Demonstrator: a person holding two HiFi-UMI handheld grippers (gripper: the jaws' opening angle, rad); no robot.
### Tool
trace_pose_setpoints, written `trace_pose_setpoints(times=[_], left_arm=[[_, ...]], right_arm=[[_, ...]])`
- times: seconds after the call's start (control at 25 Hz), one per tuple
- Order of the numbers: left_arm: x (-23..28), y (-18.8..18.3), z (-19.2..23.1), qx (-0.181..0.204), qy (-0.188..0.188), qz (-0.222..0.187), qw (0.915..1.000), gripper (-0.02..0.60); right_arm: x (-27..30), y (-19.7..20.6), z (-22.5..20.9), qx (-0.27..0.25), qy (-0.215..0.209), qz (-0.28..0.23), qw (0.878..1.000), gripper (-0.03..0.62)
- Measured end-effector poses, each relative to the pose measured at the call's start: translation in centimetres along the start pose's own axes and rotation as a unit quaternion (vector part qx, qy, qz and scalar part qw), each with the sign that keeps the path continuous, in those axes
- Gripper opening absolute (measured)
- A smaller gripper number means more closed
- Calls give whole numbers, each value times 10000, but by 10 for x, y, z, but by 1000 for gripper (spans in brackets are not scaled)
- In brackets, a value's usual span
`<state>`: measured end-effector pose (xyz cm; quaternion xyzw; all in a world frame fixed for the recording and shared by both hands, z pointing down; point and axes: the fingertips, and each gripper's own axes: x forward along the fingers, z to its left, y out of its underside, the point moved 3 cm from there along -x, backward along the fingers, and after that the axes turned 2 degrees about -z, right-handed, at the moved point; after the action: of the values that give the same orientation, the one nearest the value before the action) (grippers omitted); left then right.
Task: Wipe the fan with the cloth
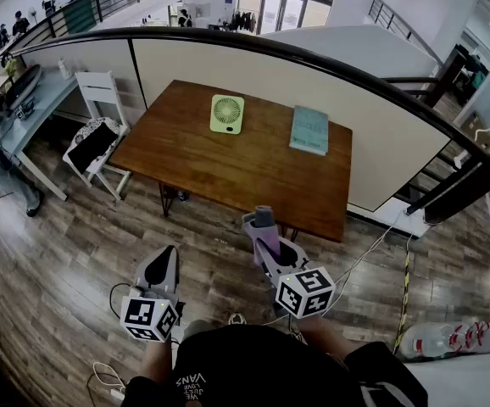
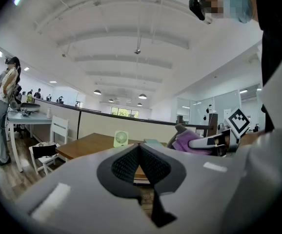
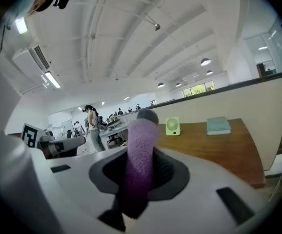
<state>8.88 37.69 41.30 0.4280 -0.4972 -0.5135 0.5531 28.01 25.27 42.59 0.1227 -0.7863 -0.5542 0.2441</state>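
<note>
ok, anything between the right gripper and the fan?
Only bare table between the fan and the right gripper holding the cloth; head view shows it.

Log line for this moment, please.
right tool: shut on cloth | left tool: shut, empty | fan: upright on table, not reached

green fan (image 1: 227, 114) and book (image 1: 309, 131) on table (image 1: 228, 170).

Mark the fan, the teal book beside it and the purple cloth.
green fan (image 1: 227, 114): head view, centre of its round grille.
teal book (image 1: 309, 131): head view, middle of its cover.
purple cloth (image 3: 140, 150): right gripper view, middle of the strip standing up between the jaws.
</note>
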Motion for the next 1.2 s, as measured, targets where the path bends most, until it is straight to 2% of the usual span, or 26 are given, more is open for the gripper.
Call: trace_pose_setpoints(times=[0.32,0.56,0.84,1.2], left_arm=[[22,3,15,-34,64,-75,9999,11],[49,5,55,-174,131,-27,9998,11],[100,-7,123,-194,653,140,9976,11],[155,-35,205,-58,1510,298,9881,11]], right_arm=[[30,-5,-11,194,-101,-76,9997,98],[71,-11,-13,269,92,-7,9996,98],[136,-26,-10,411,625,-57,9972,98],[203,-46,14,704,1385,-333,9873,98]])
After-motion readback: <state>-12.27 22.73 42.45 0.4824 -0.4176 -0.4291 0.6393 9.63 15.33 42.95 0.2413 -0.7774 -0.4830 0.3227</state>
